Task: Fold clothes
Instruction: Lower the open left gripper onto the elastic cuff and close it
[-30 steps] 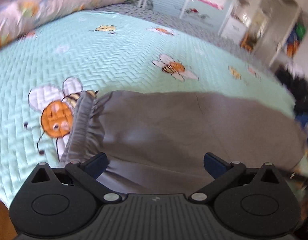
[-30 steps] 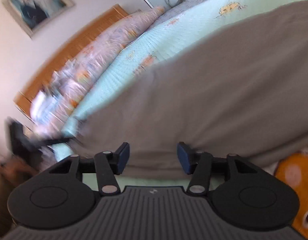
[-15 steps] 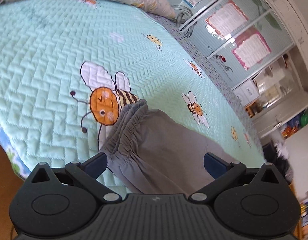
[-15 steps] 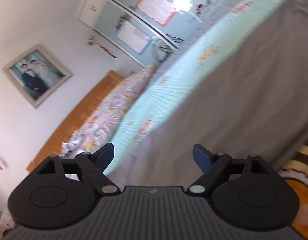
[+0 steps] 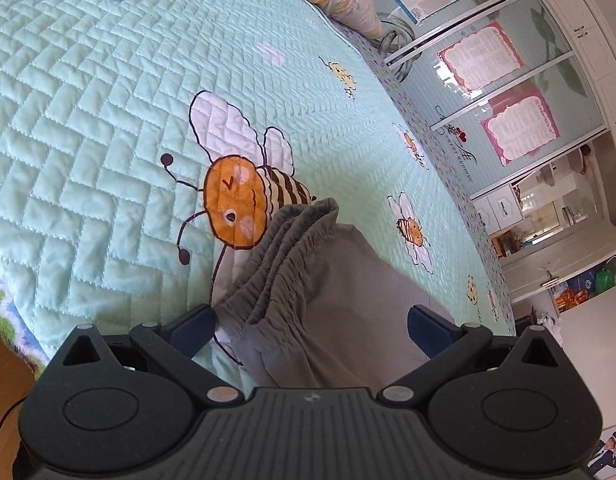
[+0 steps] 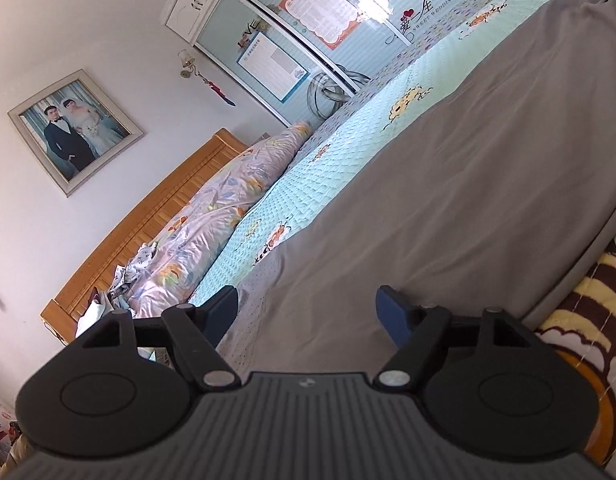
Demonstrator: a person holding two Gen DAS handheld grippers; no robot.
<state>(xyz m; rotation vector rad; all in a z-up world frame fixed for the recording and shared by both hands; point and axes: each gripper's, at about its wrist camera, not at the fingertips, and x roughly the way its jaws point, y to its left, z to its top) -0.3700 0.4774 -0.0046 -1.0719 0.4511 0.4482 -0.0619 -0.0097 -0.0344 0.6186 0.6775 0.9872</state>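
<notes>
grey trousers (image 5: 339,280), waistband edge, open quilt (image 5: 88,100)

Wooden headboard (image 6: 148,220), framed photo (image 6: 74,130), prob. wardrobe (image 5: 507,92).

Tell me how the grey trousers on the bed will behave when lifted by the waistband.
The grey trousers will probably droop limply: the cloth lies flat and creased. The elastic waistband is bunched thick, so it likely gives a firmer hold. On the quilted bedspread they may drag rather than slide.
</notes>
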